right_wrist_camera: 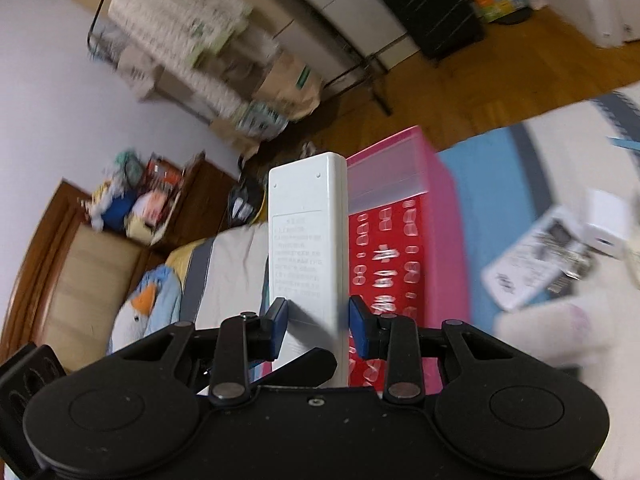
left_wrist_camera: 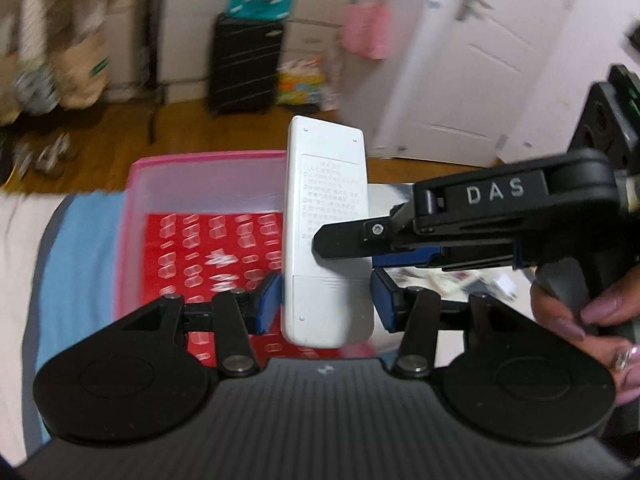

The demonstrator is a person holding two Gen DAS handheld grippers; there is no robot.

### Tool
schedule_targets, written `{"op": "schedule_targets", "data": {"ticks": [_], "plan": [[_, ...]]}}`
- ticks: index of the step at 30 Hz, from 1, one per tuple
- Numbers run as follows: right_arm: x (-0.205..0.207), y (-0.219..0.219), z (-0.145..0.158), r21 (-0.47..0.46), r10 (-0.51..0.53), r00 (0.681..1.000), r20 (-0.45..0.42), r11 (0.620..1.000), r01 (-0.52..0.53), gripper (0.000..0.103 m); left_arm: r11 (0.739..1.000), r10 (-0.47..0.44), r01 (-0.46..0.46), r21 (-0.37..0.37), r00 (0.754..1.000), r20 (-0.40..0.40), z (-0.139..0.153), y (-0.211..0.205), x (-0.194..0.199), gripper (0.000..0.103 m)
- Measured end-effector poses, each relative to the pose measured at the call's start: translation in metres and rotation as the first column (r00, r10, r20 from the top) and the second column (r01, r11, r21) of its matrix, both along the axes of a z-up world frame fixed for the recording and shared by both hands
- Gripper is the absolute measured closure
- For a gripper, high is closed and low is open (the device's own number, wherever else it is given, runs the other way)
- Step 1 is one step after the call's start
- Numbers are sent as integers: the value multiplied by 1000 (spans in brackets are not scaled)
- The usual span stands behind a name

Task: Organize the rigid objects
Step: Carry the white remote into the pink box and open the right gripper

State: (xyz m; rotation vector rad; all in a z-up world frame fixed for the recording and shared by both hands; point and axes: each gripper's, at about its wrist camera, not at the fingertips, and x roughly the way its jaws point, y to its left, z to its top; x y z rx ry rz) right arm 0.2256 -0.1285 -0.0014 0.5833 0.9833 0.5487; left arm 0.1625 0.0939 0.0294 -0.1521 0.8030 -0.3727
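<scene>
A white remote control [left_wrist_camera: 326, 216] is held back side up over the pink bin [left_wrist_camera: 132, 216]. My right gripper [left_wrist_camera: 348, 246] comes in from the right and is shut on the remote's middle. My left gripper [left_wrist_camera: 324, 300] stands around the remote's lower end with its blue pads [left_wrist_camera: 267, 300] slightly apart from the sides, open. In the right wrist view the remote [right_wrist_camera: 308, 240] stands between my right gripper's [right_wrist_camera: 318, 326] blue pads [right_wrist_camera: 358, 326]. The bin [right_wrist_camera: 444, 216] has a red patterned bottom [right_wrist_camera: 384, 256].
The bin sits on a bed with a blue and white cover [left_wrist_camera: 76, 248]. Another white remote [right_wrist_camera: 536, 256] and a white box [right_wrist_camera: 608, 220] lie on the bed at the right. A black suitcase [left_wrist_camera: 244, 68] and a white door [left_wrist_camera: 472, 60] stand behind.
</scene>
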Motion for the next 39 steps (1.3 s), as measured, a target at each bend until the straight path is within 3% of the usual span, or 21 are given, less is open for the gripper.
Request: {"op": "schedule_targets", "data": {"ticks": [6, 10, 15, 25, 33, 36, 39], "plan": [[52, 40, -37, 39, 52, 994, -99, 998, -48, 65, 998, 57, -53, 42, 994, -90, -27, 40, 45, 56], [69, 57, -58, 23, 54, 990, -131, 998, -51, 65, 996, 86, -84, 19, 983, -161, -51, 54, 71, 56], [90, 73, -81, 9, 73, 982, -173, 997, -73, 65, 992, 128, -122, 42, 974, -188, -75, 64, 87, 56], [108, 65, -110, 114, 45, 971, -233, 993, -19, 65, 988, 124, -97, 122, 965, -231, -78, 57, 111, 56], [118, 83, -125, 119, 61, 961, -269, 992, -29, 65, 975, 159, -117, 187, 960, -229, -86, 59, 112, 55], [120, 86, -126, 69, 50, 967, -251, 997, -34, 68, 976, 147, -107, 188, 966, -212, -86, 55, 112, 55], [120, 95, -119, -166, 23, 984, -178, 985, -53, 66, 954, 158, -114, 277, 978, -139, -83, 46, 108, 55]]}}
